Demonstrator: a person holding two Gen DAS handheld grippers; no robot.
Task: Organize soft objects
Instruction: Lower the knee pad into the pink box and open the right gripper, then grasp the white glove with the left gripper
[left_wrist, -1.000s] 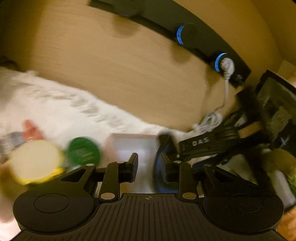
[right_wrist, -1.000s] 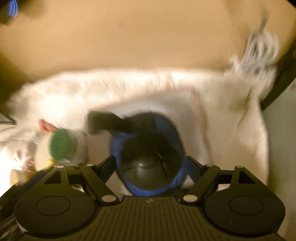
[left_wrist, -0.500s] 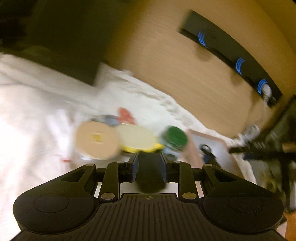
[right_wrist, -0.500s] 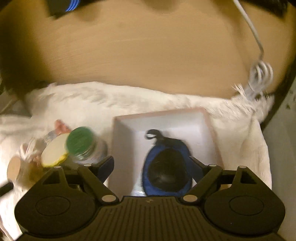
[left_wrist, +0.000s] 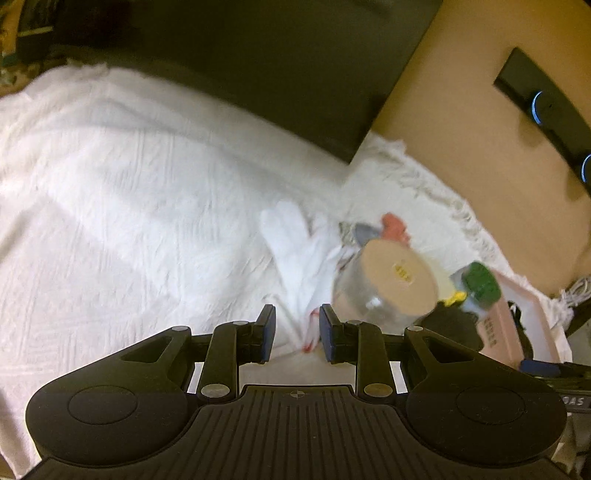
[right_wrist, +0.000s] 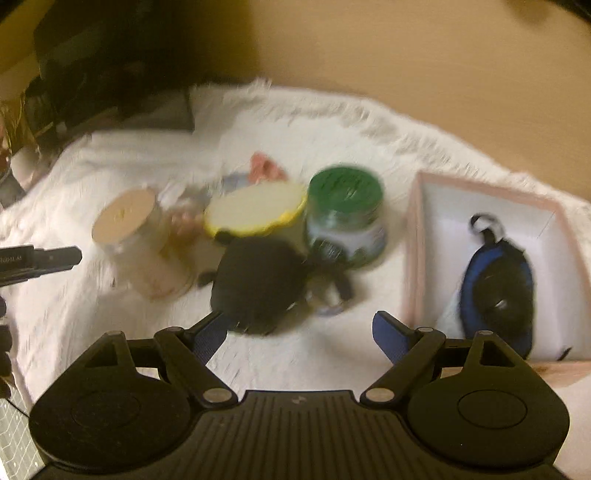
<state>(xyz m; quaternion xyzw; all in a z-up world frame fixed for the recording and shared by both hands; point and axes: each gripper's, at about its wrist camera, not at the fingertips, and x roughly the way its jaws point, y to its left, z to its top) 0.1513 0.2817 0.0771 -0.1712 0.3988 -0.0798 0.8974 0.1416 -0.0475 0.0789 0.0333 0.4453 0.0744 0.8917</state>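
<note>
A pink box (right_wrist: 484, 192) stands at the right on the white cloth, with a blue and black soft pouch (right_wrist: 496, 284) lying in it. A black soft object (right_wrist: 258, 280) lies on the cloth in front of the jars. My right gripper (right_wrist: 299, 328) is open and empty, its left finger next to the black object. A white glove (left_wrist: 295, 251) lies on the cloth in the left wrist view. My left gripper (left_wrist: 293, 334) is open and empty, with the glove's cuff between its fingertips.
Three jars stand together: one with a tan lid (right_wrist: 125, 218), one with a yellow-rimmed lid (right_wrist: 255, 210), one with a green lid (right_wrist: 345, 190). Small red and grey soft items (left_wrist: 395, 225) lie behind them. A dark panel (left_wrist: 258, 66) borders the cloth at the back.
The left gripper let go of the black object, swung left and now opens over the white glove. The right gripper moved left, away from the pouch in the box, toward the black object.
</note>
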